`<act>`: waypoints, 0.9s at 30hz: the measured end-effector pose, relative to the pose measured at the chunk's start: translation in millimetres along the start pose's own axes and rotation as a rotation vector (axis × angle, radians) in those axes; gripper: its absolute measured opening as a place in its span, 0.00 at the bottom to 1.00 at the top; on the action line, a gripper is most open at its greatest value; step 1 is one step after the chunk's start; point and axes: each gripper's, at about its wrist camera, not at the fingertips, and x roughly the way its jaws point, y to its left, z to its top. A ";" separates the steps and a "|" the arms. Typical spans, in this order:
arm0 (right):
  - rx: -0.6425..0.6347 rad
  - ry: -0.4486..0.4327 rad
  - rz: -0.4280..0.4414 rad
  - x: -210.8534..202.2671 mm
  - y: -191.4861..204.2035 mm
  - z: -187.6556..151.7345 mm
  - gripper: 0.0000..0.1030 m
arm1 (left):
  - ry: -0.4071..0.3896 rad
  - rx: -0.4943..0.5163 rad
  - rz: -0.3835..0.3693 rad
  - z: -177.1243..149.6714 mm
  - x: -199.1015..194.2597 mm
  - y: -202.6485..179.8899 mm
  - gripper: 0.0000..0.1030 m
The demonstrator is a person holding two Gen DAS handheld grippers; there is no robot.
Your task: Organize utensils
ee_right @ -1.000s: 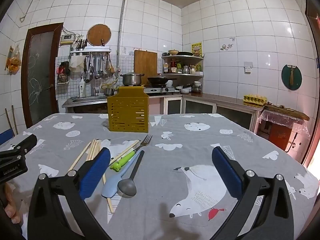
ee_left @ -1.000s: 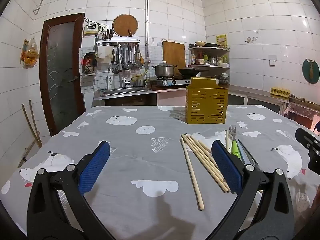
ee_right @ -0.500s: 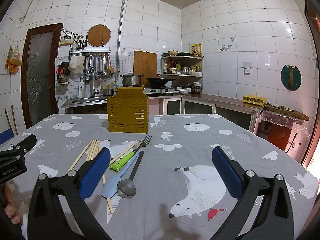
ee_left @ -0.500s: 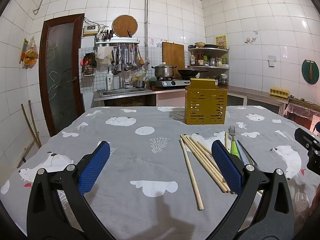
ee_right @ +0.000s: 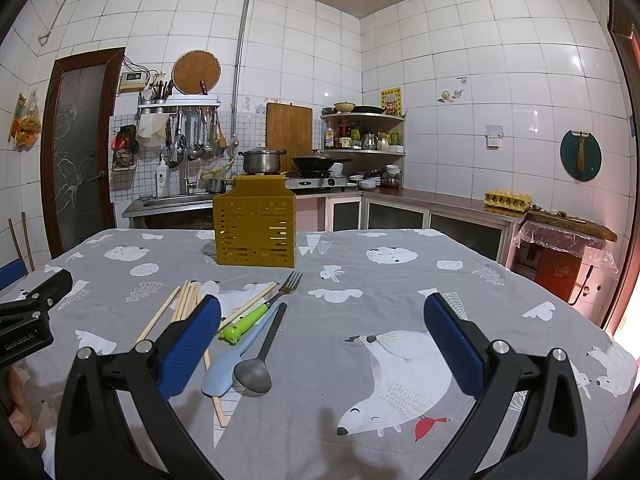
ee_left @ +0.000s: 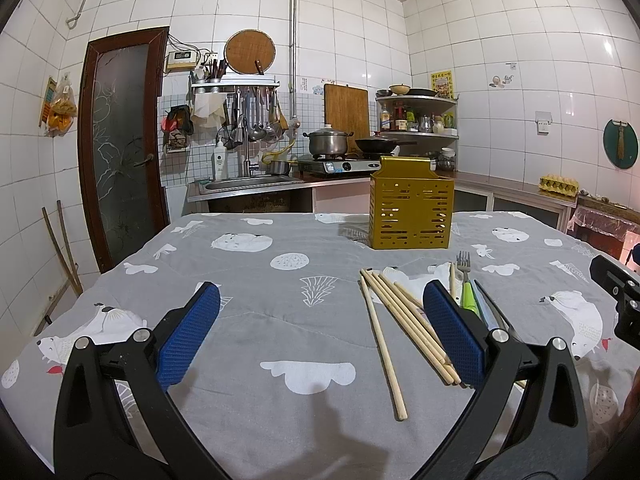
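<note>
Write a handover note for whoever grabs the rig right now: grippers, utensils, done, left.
Left gripper: open, empty, above the cloth.
Right gripper: open, empty.
Yellow holder stands upright at the far side of the table.
Chopsticks, green-handled fork, light-blue spoon and dark spoon lie loose on the cloth in front of it.
Done: nothing visibly moved.
Left: everything into the holder.

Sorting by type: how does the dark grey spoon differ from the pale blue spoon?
The dark grey spoon has a thin straight handle and round bowl; the pale blue spoon is broader, flatter and lighter. The grey one lies right of the blue. Both lie flat on the tablecloth, bowls toward the camera.
</note>
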 end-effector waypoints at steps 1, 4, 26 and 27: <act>0.000 -0.001 0.000 -0.1 0.2 -0.2 0.96 | 0.000 -0.001 0.000 0.1 -0.2 -0.4 0.95; 0.000 -0.002 0.000 2.9 -2.3 2.3 0.96 | 0.000 0.000 0.000 0.1 0.0 0.1 0.95; 0.001 -0.007 -0.001 3.2 -4.6 2.7 0.96 | -0.002 -0.001 0.000 -0.1 -0.4 -0.2 0.95; 0.001 -0.008 -0.001 3.2 -4.8 2.7 0.96 | -0.001 0.000 0.001 -0.1 -0.3 -0.2 0.95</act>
